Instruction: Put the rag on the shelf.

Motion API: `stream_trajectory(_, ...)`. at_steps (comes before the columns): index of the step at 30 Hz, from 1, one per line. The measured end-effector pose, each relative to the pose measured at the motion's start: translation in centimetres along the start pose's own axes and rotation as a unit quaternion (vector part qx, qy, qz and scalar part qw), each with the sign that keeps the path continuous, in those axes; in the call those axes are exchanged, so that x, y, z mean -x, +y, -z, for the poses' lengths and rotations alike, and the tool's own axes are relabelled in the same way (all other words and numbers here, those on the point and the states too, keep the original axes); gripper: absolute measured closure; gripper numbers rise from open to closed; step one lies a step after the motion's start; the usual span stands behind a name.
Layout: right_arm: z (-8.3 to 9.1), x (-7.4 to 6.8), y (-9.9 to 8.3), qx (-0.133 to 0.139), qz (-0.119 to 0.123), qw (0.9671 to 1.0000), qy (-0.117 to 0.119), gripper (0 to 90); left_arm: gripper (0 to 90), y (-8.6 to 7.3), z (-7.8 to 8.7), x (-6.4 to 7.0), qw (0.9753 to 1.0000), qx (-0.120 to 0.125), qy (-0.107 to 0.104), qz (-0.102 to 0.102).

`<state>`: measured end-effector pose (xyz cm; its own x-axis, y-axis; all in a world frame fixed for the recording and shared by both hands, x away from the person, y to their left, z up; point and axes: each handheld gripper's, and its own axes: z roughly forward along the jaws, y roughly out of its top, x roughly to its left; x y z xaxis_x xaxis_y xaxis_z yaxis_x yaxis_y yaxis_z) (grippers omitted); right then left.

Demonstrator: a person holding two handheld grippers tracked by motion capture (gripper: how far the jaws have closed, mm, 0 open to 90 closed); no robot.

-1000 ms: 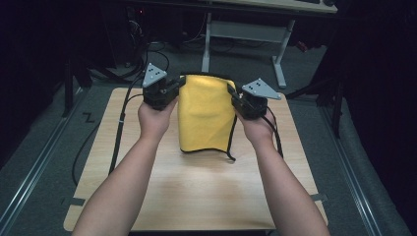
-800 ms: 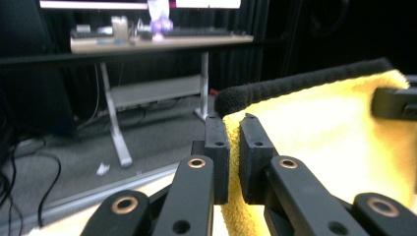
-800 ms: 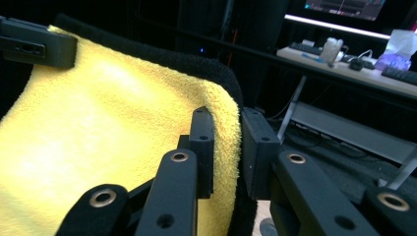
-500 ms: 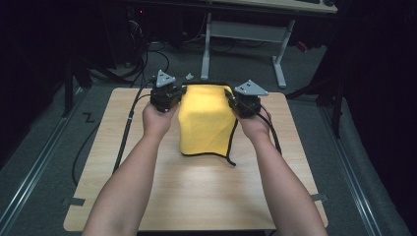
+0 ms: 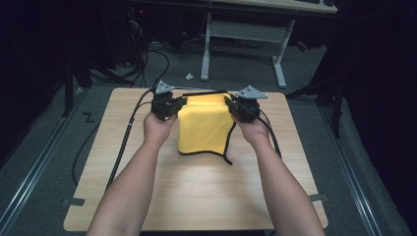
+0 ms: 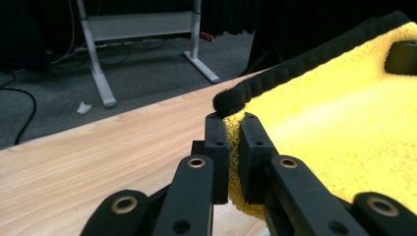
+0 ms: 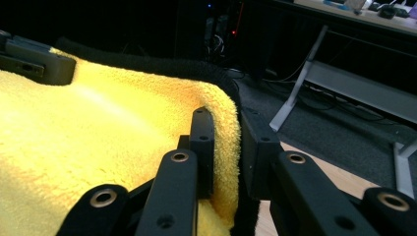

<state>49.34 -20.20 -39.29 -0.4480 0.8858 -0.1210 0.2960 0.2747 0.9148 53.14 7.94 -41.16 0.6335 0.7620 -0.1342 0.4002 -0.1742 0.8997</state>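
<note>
A yellow towel (image 5: 204, 125) with a black hem is held up over the far half of the wooden table (image 5: 196, 191), its lower edge draped on the top. My left gripper (image 5: 173, 104) is shut on its upper left corner, and my right gripper (image 5: 235, 105) is shut on its upper right corner. In the left gripper view the jaws (image 6: 232, 147) pinch the yellow towel (image 6: 339, 123) just below the black hem. In the right gripper view the jaws (image 7: 225, 147) clamp the towel (image 7: 98, 132) at its edge, with the other gripper far off at the upper left.
Cables (image 5: 125, 132) trail from the grippers across the table's left and right sides. A white desk frame (image 5: 241, 37) stands on the grey floor beyond the far edge. A metal rail (image 5: 34, 167) runs along the floor at the left.
Both grippers have carried the towel's top edge away from the person toward the far edge, and the towel hangs shorter on the table.
</note>
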Motion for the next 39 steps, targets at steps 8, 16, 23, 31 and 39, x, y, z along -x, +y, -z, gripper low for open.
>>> stream_trajectory(8,0.0,0.4,-0.3,-0.003,-0.013,0.9998,0.014,77.9,84.0,-1.5,-0.3,-0.3,0.9997,0.0,-0.012,0.021)
stream_trajectory(16,-0.1,1.0,-0.7,-0.008,-0.025,0.9992,0.031,78.3,84.1,-2.3,-0.7,-0.3,0.9992,-0.001,-0.022,0.032)
stream_trajectory(23,-0.2,1.7,-1.2,-0.009,-0.043,0.9977,0.051,78.2,84.1,-2.6,-1.0,-0.3,0.9989,-0.007,-0.028,0.037)
stream_trajectory(31,-0.2,2.4,-2.1,-0.016,-0.049,0.997,0.058,78.3,84.4,-3.1,-1.4,0.0,0.9984,-0.017,-0.038,0.039)
stream_trajectory(39,-0.4,2.5,-2.8,-0.017,-0.06,0.9953,0.075,77.9,84.5,-3.7,-1.3,-0.3,0.9977,-0.02,-0.042,0.049)
